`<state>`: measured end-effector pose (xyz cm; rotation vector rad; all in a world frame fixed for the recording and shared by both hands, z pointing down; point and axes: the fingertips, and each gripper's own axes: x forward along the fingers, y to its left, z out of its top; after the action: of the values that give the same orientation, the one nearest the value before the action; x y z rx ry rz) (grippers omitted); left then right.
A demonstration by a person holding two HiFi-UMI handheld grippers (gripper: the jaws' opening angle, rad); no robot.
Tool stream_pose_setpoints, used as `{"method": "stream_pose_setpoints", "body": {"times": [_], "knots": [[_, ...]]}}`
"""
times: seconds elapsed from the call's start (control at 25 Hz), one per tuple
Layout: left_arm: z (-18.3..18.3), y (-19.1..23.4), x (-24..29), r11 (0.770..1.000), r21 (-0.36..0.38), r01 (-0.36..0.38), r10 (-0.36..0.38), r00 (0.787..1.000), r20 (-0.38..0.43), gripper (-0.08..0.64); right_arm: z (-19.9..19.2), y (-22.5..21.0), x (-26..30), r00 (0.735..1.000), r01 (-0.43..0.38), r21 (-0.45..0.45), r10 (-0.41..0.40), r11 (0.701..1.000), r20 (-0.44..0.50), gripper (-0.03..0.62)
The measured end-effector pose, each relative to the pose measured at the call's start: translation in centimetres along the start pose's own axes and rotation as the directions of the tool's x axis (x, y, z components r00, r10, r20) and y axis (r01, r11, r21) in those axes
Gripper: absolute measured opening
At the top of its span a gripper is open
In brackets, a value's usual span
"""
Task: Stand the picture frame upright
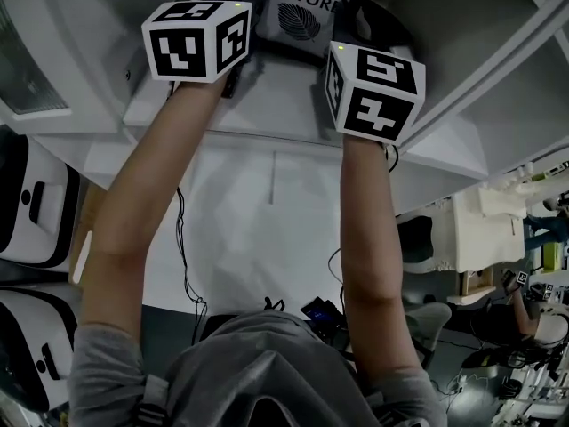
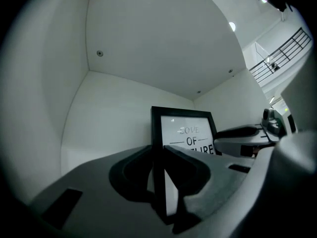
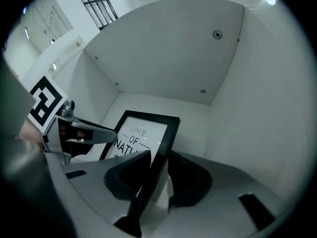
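A black picture frame (image 1: 302, 7) with a "LOVE OF NATURE" print stands nearly upright, deep in a white cabinet compartment. My left gripper (image 2: 159, 182) is shut on the frame's (image 2: 188, 133) left edge, and the black border runs straight down between the jaws. My right gripper (image 3: 157, 182) has the frame's (image 3: 143, 133) right edge between its jaws. A bright gap shows beside the far jaw, so the pads do not press. In the head view, the marker cubes (image 1: 197, 40) (image 1: 373, 87) hide both sets of jaws.
The compartment's back wall (image 2: 163, 43) and side walls close in round the frame. Its shelf edge (image 1: 267, 123) lies under my forearms, above a white cabinet front (image 1: 267, 221). Cables (image 1: 182, 256) run over the floor. White machines (image 1: 36, 203) stand at the left and cluttered workbenches (image 1: 498, 238) at the right.
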<state>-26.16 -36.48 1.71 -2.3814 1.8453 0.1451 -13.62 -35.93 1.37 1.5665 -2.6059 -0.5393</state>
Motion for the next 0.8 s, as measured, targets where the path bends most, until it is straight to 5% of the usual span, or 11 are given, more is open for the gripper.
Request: {"method": "stream_pose_setpoints", "body": {"times": [0.32,0.6,0.8], "knots": [[-0.5,0.6,1.4,0.999,0.003,-0.037,0.037,0.999,-0.009,0.074,-0.3,-0.6,2.1,0.999,0.037,-0.050,-0.037,0.998,0.014,0.120],[-0.6,1.8,2.7,0.992,-0.065,-0.104,0.104,0.995,0.002,0.074,-0.7,-0.7,4.5,0.999,0.023,-0.074,-0.025,0.997,-0.029,0.124],[-0.8,1.6,3.0,0.992,-0.052,-0.112,0.112,0.994,0.002,0.074,1.1,-1.1,3.8,0.999,0.029,-0.065,-0.026,0.997,0.048,0.124]]}}
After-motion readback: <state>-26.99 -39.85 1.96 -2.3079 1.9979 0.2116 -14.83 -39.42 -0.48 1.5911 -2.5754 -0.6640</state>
